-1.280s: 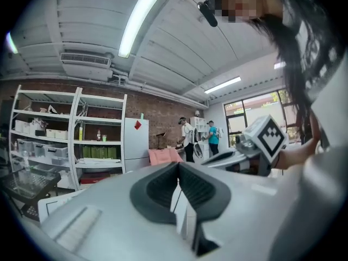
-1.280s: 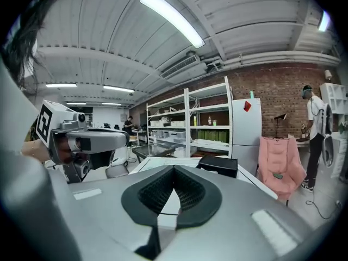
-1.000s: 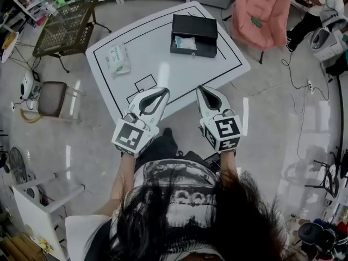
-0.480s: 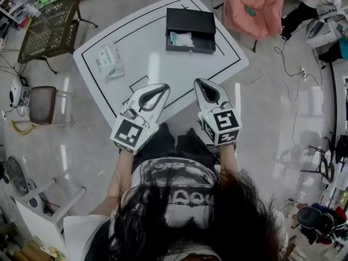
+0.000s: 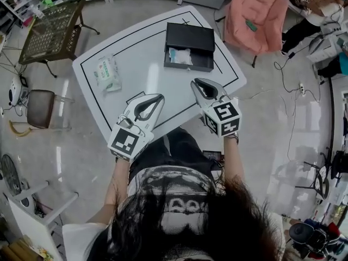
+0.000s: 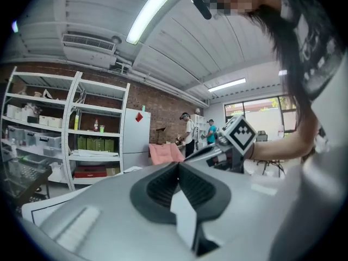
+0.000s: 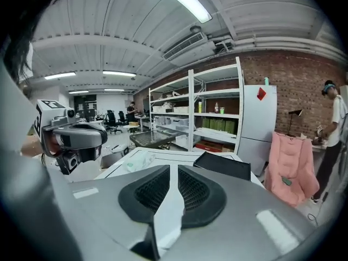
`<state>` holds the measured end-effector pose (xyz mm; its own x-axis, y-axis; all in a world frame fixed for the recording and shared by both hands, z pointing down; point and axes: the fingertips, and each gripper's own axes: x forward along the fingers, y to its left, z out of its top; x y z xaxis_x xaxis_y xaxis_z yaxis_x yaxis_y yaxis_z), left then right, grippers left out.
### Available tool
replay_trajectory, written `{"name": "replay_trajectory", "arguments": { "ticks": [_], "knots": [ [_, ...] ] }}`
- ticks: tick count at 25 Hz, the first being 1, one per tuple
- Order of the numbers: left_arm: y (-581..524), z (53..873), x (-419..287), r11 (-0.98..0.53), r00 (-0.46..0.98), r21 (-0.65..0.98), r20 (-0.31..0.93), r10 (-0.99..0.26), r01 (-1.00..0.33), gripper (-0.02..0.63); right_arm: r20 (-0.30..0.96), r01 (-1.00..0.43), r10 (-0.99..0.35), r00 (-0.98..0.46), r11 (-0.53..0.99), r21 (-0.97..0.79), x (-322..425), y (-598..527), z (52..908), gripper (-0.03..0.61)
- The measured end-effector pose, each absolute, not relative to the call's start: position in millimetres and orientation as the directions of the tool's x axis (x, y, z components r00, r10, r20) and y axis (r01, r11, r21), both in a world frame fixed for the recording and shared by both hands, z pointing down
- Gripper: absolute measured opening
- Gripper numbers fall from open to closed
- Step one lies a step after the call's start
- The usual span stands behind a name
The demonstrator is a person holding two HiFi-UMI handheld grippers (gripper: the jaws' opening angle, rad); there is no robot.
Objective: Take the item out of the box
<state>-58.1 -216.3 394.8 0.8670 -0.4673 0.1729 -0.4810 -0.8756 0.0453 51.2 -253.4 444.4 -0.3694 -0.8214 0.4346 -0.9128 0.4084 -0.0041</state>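
A black box (image 5: pixel 190 38) stands open at the far side of the white table (image 5: pixel 147 58), and a white and teal item (image 5: pixel 180 55) lies inside it. In the right gripper view the box (image 7: pixel 223 165) shows ahead and slightly right. Both grippers hover over the table's near edge, well short of the box. My left gripper (image 5: pixel 159 97) has its pads together and holds nothing. My right gripper (image 5: pixel 194 82) is opening: a narrow gap shows between its pads (image 7: pixel 190 186), with nothing in it.
A white wipes packet (image 5: pixel 107 72) lies at the table's left side. A pink draped chair (image 5: pixel 254 14) stands right of the box and a dark mesh cart (image 5: pixel 51 29) to the far left. Shelving and a white fridge (image 7: pixel 255 124) line the brick wall, and people stand in the background.
My right gripper has moved forward over the table's near edge towards the box. My left gripper has drawn back slightly. The box and packet have not moved.
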Motion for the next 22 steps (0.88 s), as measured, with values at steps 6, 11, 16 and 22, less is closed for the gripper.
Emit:
{"name": "replay_trajectory", "arguments": {
  "ticks": [6,11,16,22],
  "knots": [
    [-247,389,-45,-0.813,0.805,0.021,0.159,-0.572,-0.582,0.0,0.473,-0.84,-0.723,-0.503,0.539,-0.07,73,-322,463,0.091],
    [-269,387,-35,-0.765,0.756,-0.005,0.153,-0.637,-0.644,0.0,0.575,-0.793,-0.624,-0.529,0.605,-0.073,88,-374,502,0.121],
    [-278,390,-26,-0.717,0.707,-0.002,0.166,-0.687,-0.697,0.0,0.67,-0.741,-0.511,-0.539,0.666,-0.089,92,-414,543,0.152],
    [-284,393,-25,-0.664,0.651,-0.017,0.176,-0.738,-0.748,0.0,0.761,-0.691,-0.367,-0.534,0.709,-0.142,84,-441,593,0.156]
  ]
}}
